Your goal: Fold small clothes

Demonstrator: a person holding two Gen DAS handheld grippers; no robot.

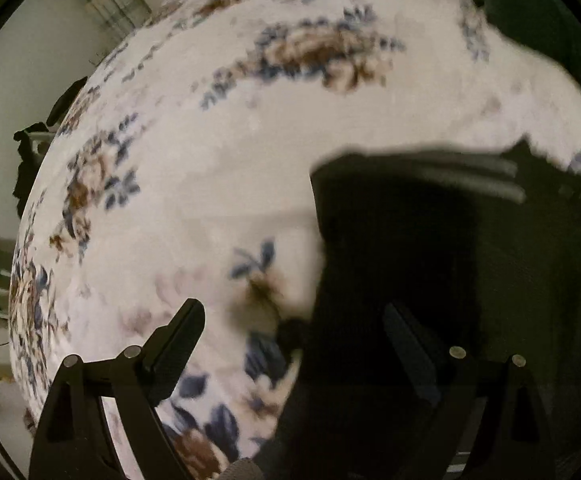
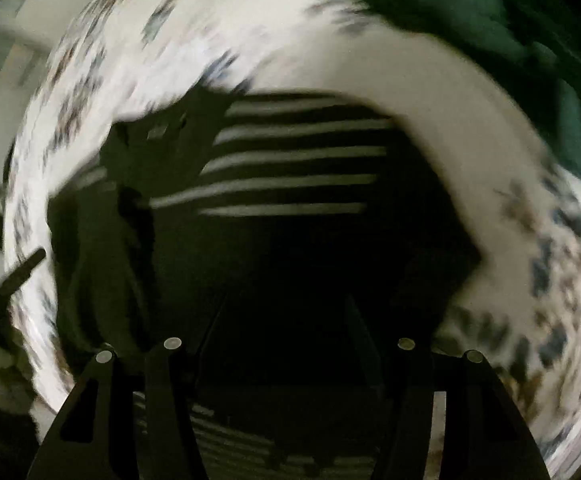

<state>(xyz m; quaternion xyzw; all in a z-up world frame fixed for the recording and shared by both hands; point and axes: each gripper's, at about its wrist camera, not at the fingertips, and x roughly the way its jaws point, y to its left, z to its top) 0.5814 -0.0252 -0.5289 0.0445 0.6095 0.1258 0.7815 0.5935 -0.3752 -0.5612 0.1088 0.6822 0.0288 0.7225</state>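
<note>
A dark garment with pale stripes (image 1: 450, 248) lies on a white floral cloth (image 1: 210, 160). In the left wrist view it fills the lower right; my left gripper (image 1: 294, 320) is open, its right finger over the garment's left edge and its left finger (image 1: 178, 336) over the floral cloth. In the right wrist view the same garment (image 2: 290, 184) fills the centre, stripes across its far part. My right gripper (image 2: 286, 320) is open low over the dark fabric, empty. This view is blurred by motion.
A dark green garment lies at the far right of the cloth (image 1: 530, 4) and also shows in the right wrist view (image 2: 470, 12). The floral cloth (image 2: 470, 152) covers a table whose left edge drops to a pale floor (image 1: 18, 80). My other gripper's arm shows at the left (image 2: 6, 284).
</note>
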